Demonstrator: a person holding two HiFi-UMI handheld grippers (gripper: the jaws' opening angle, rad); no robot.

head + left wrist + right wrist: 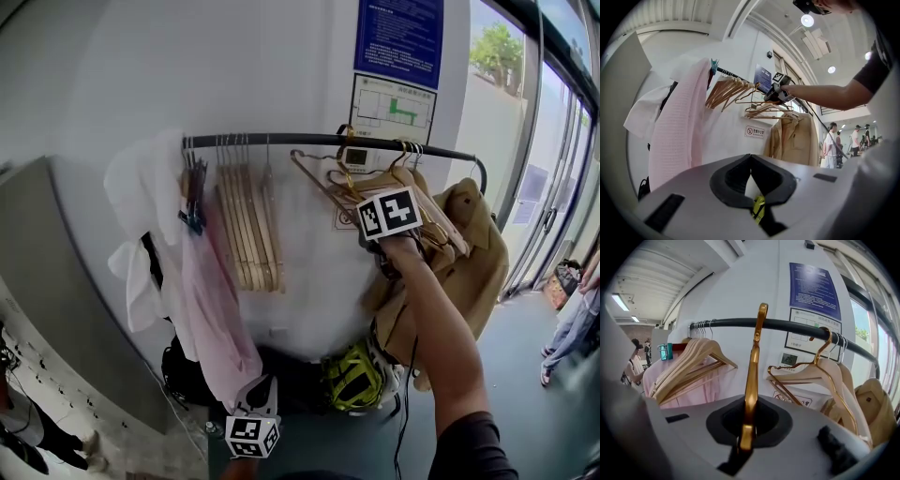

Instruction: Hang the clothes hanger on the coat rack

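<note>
A black coat rack rail (281, 141) runs across the white wall at chest height. My right gripper (367, 208) is raised to it and is shut on the neck of a gold metal clothes hanger (319, 183). In the right gripper view the gold hook (752, 366) rises from between the shut jaws of the right gripper (749, 401), and its tip stands just above the rail (797, 326). Whether the hook rests on the rail I cannot tell. My left gripper (255, 412) hangs low below the rack. In its own view the left gripper (750, 159) has its pads together with nothing between them.
Several wooden hangers (248, 225) hang left of the held one, beside a pink garment (216, 309) and a white one (141, 216). More hangers (825, 376) and a beige coat (473, 253) fill the rail's right end. A yellow-green bag (354, 375) lies on the floor. A person (572, 319) stands by glass doors.
</note>
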